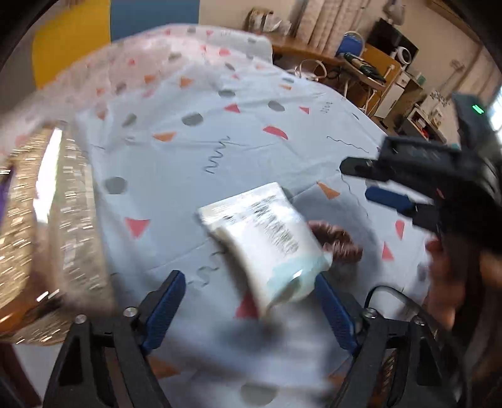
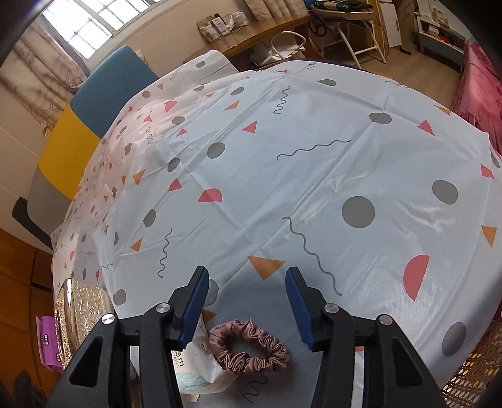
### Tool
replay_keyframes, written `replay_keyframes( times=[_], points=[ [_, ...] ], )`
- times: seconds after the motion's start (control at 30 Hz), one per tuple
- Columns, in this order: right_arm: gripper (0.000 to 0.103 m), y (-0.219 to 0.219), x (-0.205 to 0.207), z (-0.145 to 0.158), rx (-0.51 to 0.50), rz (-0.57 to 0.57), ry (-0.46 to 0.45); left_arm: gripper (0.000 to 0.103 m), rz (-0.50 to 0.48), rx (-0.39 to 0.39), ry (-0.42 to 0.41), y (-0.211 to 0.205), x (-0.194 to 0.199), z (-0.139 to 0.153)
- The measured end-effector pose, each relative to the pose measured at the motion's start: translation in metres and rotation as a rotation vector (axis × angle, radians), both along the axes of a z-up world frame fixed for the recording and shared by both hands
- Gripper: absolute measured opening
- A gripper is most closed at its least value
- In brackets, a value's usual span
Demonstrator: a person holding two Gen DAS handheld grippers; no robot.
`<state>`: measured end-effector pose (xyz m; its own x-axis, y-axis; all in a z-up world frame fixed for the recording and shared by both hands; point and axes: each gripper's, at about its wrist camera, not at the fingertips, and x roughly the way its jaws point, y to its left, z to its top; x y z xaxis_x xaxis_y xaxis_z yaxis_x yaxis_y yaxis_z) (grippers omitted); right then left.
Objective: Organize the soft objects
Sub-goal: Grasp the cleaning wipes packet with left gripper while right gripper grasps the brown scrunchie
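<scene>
A table is covered by a pale blue tablecloth (image 2: 313,175) printed with grey dots, pink and orange triangles and dark squiggles; creases are seen across it. At its left edge a shiny embossed box (image 2: 78,310) is set — gold-silver in tone — and a purple packet (image 2: 47,342) is seen just beside it, lower down. Behind the table a chair (image 2: 94,103) in blue, yellow and grey panels is placed. Farther back, a wooden shelf (image 2: 260,34) runs along the wall — and a window (image 2: 84,22) is seen above. A pink cloth (image 2: 477,91) is draped at the right.
</scene>
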<state>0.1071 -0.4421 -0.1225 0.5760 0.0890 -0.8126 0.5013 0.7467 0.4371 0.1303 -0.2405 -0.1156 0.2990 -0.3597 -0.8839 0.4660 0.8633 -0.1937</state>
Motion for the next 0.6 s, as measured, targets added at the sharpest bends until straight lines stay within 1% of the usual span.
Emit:
replay_keyframes(
  times=[0.07, 0.13, 0.2, 0.3, 0.37, 0.43, 0.5, 0.53, 0.57, 0.6],
  points=[
    [0.051, -0.001, 0.0, 0.0, 0.005, -0.005, -0.005, 0.088, 0.048, 0.005, 0.034, -0.009, 0.012, -0.007],
    [0.051, -0.003, 0.0, -0.001, 0.011, -0.014, -0.004, 0.09, 0.068, 0.005, 0.068, -0.017, 0.021, -0.013],
    [0.051, -0.005, -0.001, -0.002, 0.02, -0.019, -0.005, 0.091, 0.087, 0.007, 0.078, -0.025, 0.026, -0.015],
    [0.051, -0.004, 0.0, -0.003, 0.025, -0.015, -0.003, 0.092, 0.094, 0.021, 0.096, -0.035, 0.031, -0.021],
    [0.051, -0.003, 0.002, -0.004, 0.022, -0.009, 0.006, 0.092, 0.097, 0.049, 0.097, -0.037, 0.034, -0.028],
    [0.051, -0.003, 0.001, -0.004, 0.025, -0.008, 0.003, 0.091, 0.074, 0.059, 0.086, -0.037, 0.029, -0.035],
    [0.051, -0.004, 0.001, -0.004, 0.027, -0.012, 0.003, 0.084, 0.023, 0.074, 0.042, -0.035, 0.022, -0.033],
    [0.051, -0.004, 0.0, -0.004, 0.032, -0.015, 0.003, 0.071, 0.009, 0.074, 0.033, -0.034, 0.02, -0.032],
    [0.051, -0.005, 0.0, -0.004, 0.037, -0.017, 0.0, 0.06, -0.007, 0.07, 0.027, -0.03, 0.017, -0.029],
    [0.051, -0.005, 0.0, -0.004, 0.037, -0.018, 0.0, 0.06, -0.014, 0.068, 0.03, -0.026, 0.016, -0.028]
  ],
)
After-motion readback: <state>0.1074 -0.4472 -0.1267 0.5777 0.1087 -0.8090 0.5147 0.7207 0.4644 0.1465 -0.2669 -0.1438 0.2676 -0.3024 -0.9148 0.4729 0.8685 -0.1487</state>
